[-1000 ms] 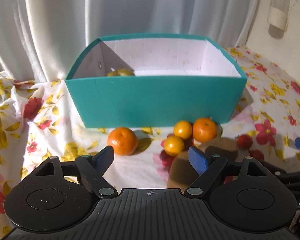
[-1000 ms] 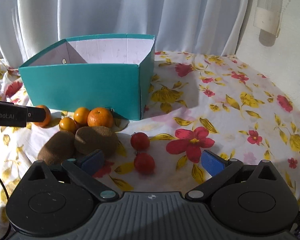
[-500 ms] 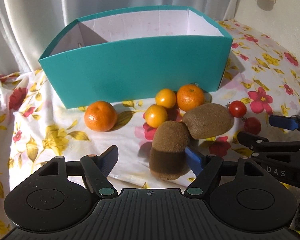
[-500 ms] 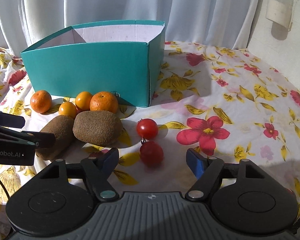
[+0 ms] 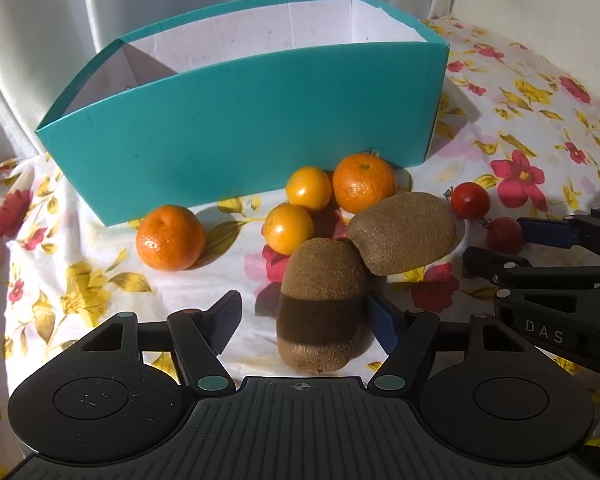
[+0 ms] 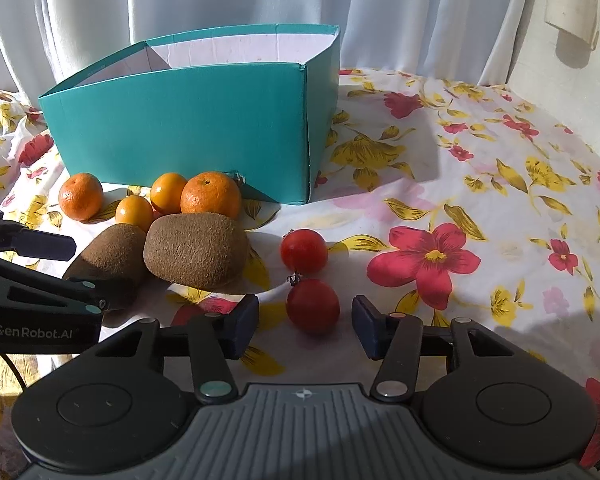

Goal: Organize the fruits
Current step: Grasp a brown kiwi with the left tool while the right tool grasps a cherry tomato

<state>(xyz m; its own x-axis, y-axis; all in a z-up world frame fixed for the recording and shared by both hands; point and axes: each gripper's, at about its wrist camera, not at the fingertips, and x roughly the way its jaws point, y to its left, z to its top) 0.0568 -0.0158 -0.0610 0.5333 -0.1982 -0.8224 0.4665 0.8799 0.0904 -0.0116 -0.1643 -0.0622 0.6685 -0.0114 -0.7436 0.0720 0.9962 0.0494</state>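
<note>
A teal box with a white inside stands on the flowered cloth. In front of it lie several oranges, two kiwis and two red tomatoes. My left gripper is open with the near kiwi between its fingers, close to the right one. My right gripper is open around the near tomato, not touching it. The second kiwi and second tomato lie just behind.
A large orange lies apart at the left. Two small oranges and a bigger one sit against the box front. White curtains hang behind. The cloth stretches to the right towards a wall.
Both grippers have moved forward and down towards the fruit. The near kiwi now sits between the left fingers and the near tomato between the right fingers. The right jaws have narrowed.
</note>
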